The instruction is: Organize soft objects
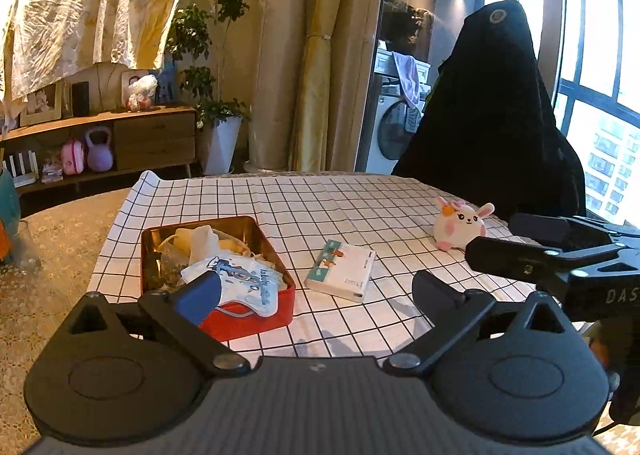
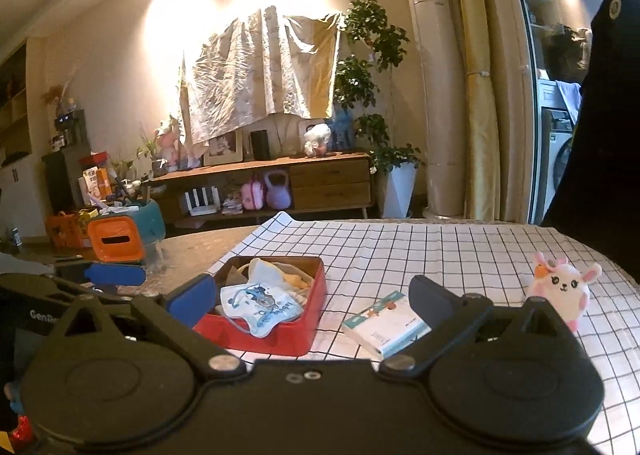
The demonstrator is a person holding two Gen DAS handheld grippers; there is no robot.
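Note:
A red tin box (image 1: 256, 317) (image 2: 304, 335) sits on the checked cloth, filled with soft cloth items; a white-and-blue printed cloth (image 1: 240, 283) (image 2: 260, 305) drapes over its front rim. To its right lies a white tissue pack (image 1: 342, 270) (image 2: 384, 329). A pink-and-white plush bunny (image 1: 460, 225) (image 2: 560, 287) stands further right. My left gripper (image 1: 316, 287) is open, empty, just in front of the box and pack. My right gripper (image 2: 310, 301) is open too, nothing between its fingers; it also shows at the right edge of the left wrist view (image 1: 560, 251).
The checked cloth (image 1: 340, 207) covers part of a patterned table (image 1: 52, 239). A black covered chair (image 1: 492, 127) stands behind the table's far right. An orange-and-teal container (image 2: 124, 235) stands at the table's left. A sideboard (image 2: 280, 179) lines the far wall.

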